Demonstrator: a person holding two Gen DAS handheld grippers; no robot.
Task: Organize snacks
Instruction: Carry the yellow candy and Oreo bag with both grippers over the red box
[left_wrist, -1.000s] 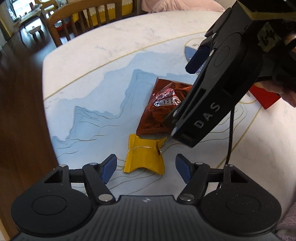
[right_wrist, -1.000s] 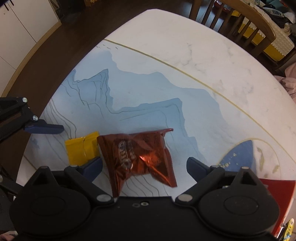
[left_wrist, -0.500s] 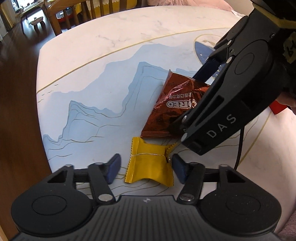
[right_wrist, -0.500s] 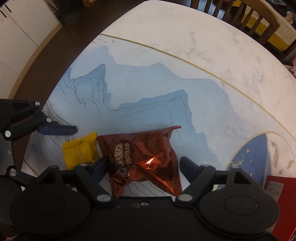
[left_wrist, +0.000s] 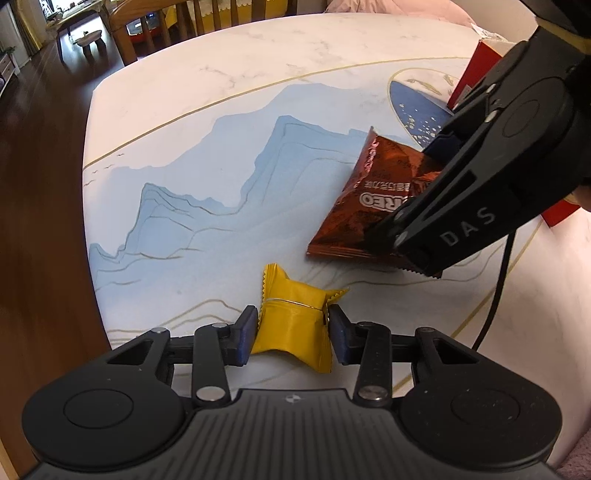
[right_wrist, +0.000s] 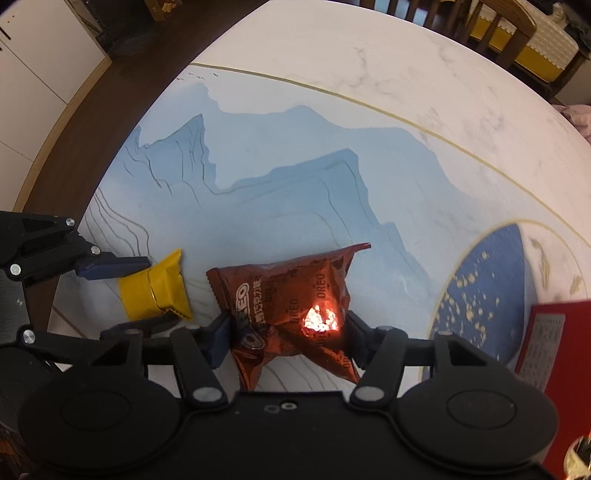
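A small yellow snack packet (left_wrist: 291, 325) lies near the table's front edge. My left gripper (left_wrist: 291, 332) is shut on it, both blue pads pressing its sides. It also shows in the right wrist view (right_wrist: 155, 291). A brown Oreo bag (left_wrist: 373, 206) lies just right of it. My right gripper (right_wrist: 286, 339) is shut on the Oreo bag (right_wrist: 291, 306), pads against its two sides. The right gripper's black body (left_wrist: 491, 184) covers the bag's right part in the left wrist view.
The table (left_wrist: 207, 155) is white marble with a blue mountain print. A red box (right_wrist: 554, 354) stands at the right by a dark blue disc print (right_wrist: 487, 288). Wooden chairs (left_wrist: 147, 33) stand behind. The table's left edge (left_wrist: 90, 229) drops to a dark wood floor.
Both grippers have closed in: the left from open around the yellow packet to shut on it, the right from open around the Oreo bag to shut on it.
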